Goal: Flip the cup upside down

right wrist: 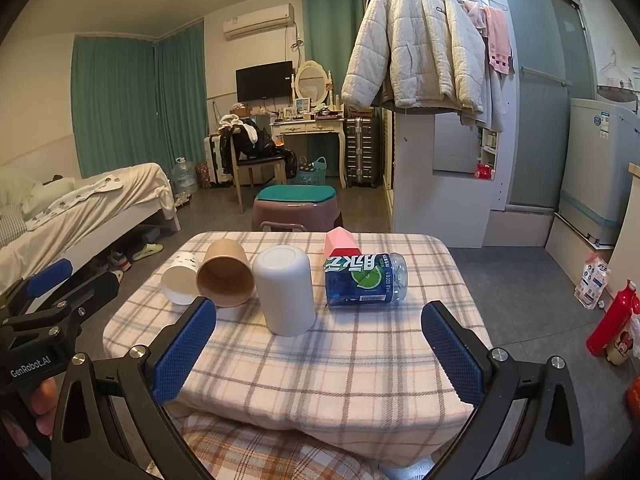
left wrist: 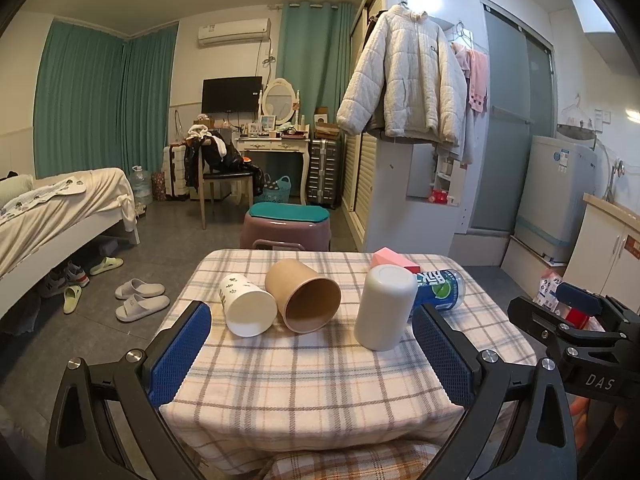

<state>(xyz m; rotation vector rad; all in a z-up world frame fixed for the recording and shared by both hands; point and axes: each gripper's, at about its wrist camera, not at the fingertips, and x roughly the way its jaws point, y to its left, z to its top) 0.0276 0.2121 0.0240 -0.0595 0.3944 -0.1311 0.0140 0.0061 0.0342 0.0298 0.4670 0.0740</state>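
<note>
A tall white cup (left wrist: 385, 307) (right wrist: 285, 290) stands upside down, base up, on the plaid-covered table (left wrist: 320, 376) (right wrist: 340, 364). A brown paper cup (left wrist: 304, 296) (right wrist: 226, 278) lies on its side with its mouth toward me. A white paper cup (left wrist: 247, 305) (right wrist: 180, 276) lies on its side to its left. My left gripper (left wrist: 312, 346) is open and empty, hovering at the table's near edge. My right gripper (right wrist: 320, 342) is open and empty, just in front of the white cup. Each gripper shows at the edge of the other's view.
A blue drink bottle (left wrist: 440, 289) (right wrist: 366, 279) lies on its side behind and right of the white cup, with a pink box (left wrist: 394, 261) (right wrist: 340, 243) behind it. A purple stool (left wrist: 286, 226) stands beyond the table. A red bottle (right wrist: 612, 320) stands on the floor at right.
</note>
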